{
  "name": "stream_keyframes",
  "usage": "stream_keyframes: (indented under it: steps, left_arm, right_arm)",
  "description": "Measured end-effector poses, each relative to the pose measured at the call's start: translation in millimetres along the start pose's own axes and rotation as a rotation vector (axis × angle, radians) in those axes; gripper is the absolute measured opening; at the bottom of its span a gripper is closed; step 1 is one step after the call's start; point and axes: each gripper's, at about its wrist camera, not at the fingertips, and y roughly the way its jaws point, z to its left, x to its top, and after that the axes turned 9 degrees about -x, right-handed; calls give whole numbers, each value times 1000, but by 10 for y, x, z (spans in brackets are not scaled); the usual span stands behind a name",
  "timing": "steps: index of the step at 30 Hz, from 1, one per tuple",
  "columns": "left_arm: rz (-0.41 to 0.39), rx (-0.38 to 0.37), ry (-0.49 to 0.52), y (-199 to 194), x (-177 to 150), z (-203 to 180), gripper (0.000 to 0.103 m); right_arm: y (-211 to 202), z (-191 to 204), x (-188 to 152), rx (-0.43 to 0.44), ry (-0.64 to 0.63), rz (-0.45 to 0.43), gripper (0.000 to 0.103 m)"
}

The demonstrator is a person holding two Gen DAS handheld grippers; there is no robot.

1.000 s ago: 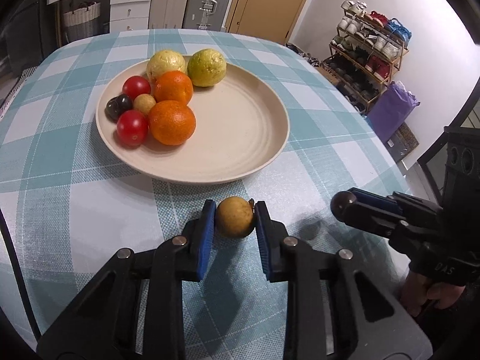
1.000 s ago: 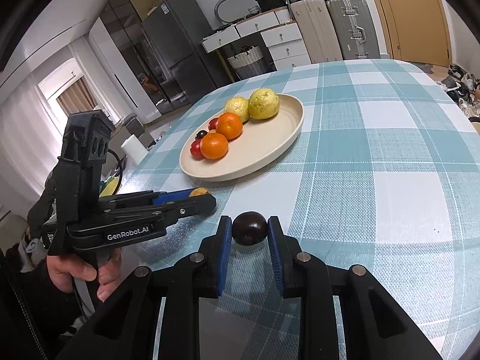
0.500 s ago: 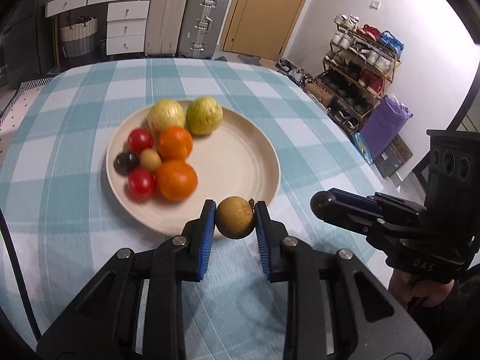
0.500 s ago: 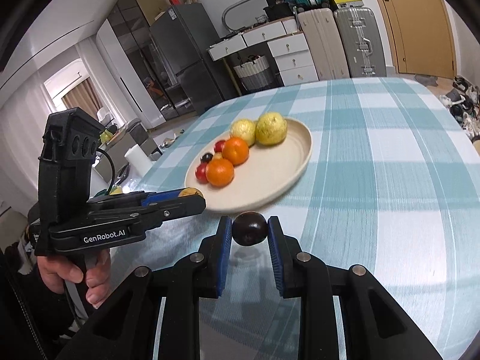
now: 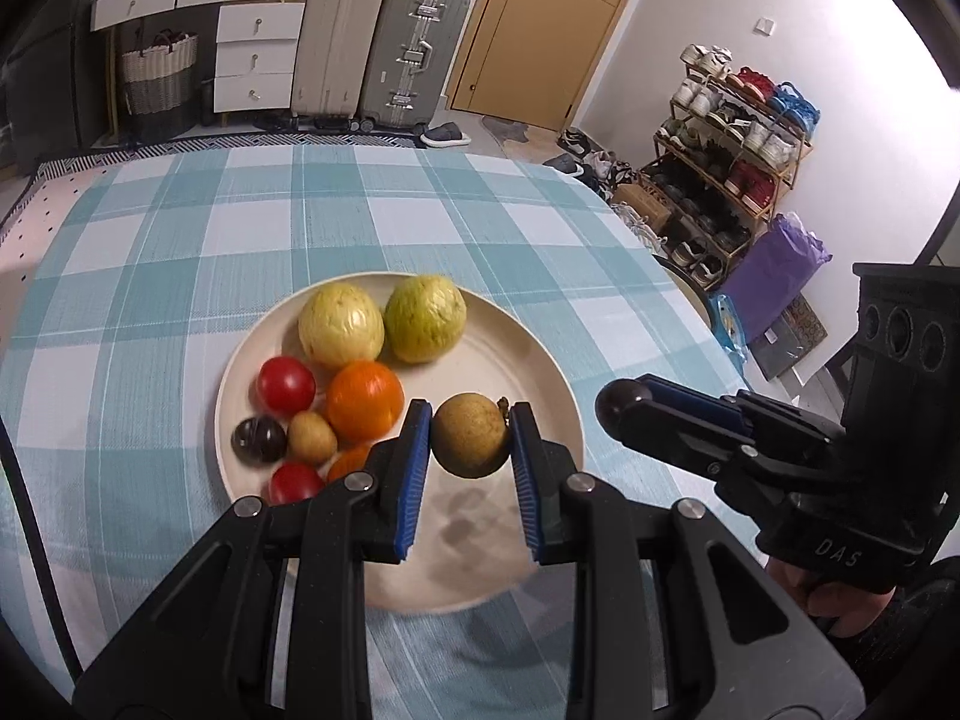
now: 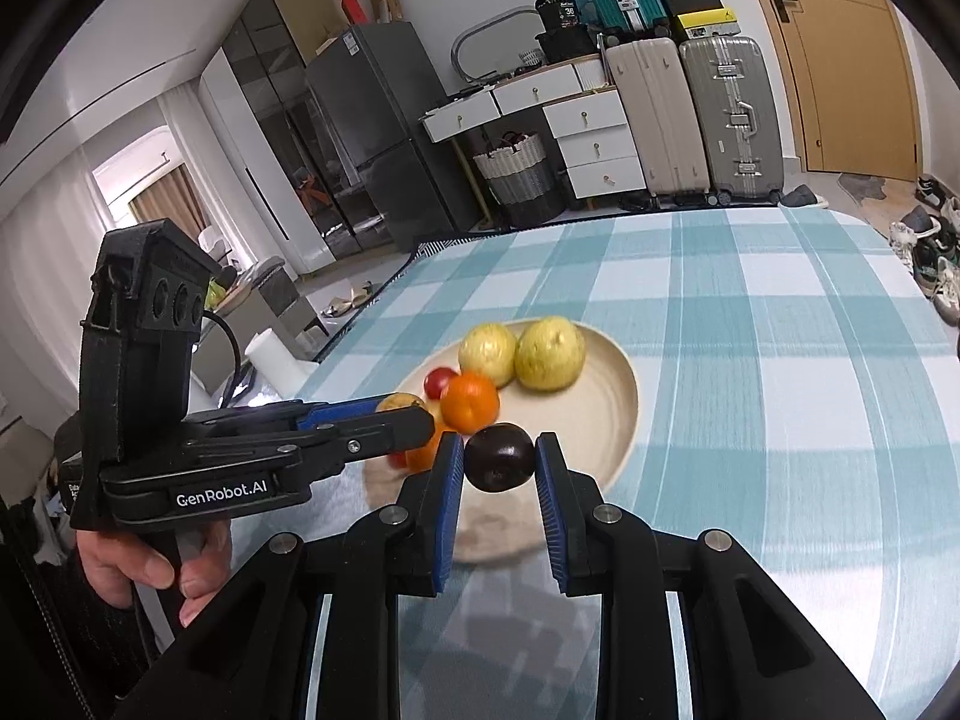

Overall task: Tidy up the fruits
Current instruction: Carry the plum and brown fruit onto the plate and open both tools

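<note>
My left gripper [image 5: 470,438] is shut on a small tan-brown round fruit [image 5: 470,443] and holds it above the near part of the beige plate [image 5: 528,348]. The plate holds two yellow-green guavas [image 5: 425,318], oranges [image 5: 364,400], red tomatoes [image 5: 286,384], a dark fruit [image 5: 258,440] and a small tan fruit [image 5: 311,437]. My right gripper [image 6: 500,461] is shut on a dark purple round fruit [image 6: 500,458], held above the plate's near edge [image 6: 624,414]. In the left wrist view the right gripper [image 5: 624,399] shows at right, over the plate's right rim.
The plate sits on a teal and white checked tablecloth [image 5: 180,240]. Beyond the table stand suitcases [image 5: 414,48], white drawers [image 5: 258,54] and a shoe rack [image 5: 732,138] at the right. A fridge [image 6: 372,138] stands behind the left side.
Both grippers have risen from the tablecloth and moved forward over the plate, each carrying its fruit. The fruits on the plate have not moved.
</note>
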Motion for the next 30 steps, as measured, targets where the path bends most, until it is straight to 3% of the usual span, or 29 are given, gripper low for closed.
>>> stream_keyframes:
  steps: [12,30]
  left_arm:
    - [33,8,-27,350,207,151,23]
    - [38,-2,-52,582,275,317,24]
  right_arm:
    - [352,-201,304,14,52,6,25]
    - [880,-339,340,15,92,97,25]
